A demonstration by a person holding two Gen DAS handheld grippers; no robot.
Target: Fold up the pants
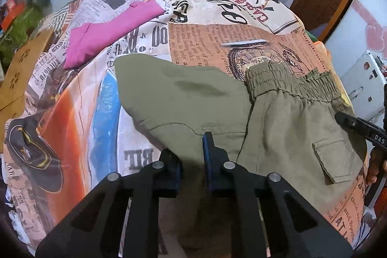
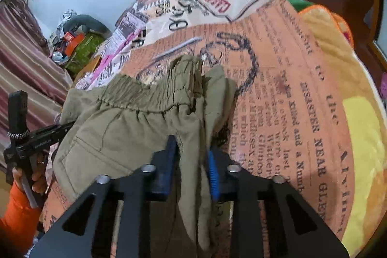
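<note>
A: Left wrist view. Olive pants lie on the newsprint-pattern bedsheet, center to right of frame; elastic waistband at right, flap pocket lower right.
B: Left gripper?
A: Fingers pinch a fold of the pants fabric at lower center, cloth bunched betw. the pads.
B: Right gripper?
A: Right wrist view: fingers pinch a hanging strip of the pants near the waistband, lower center. Fabric passes betw. the blue pads.
B: Other items?
A: Pink garment folded, upper left on the sheet, well apart from the pants. Person's hand w/ orange sleeve at lower left of right wrist view.
</note>
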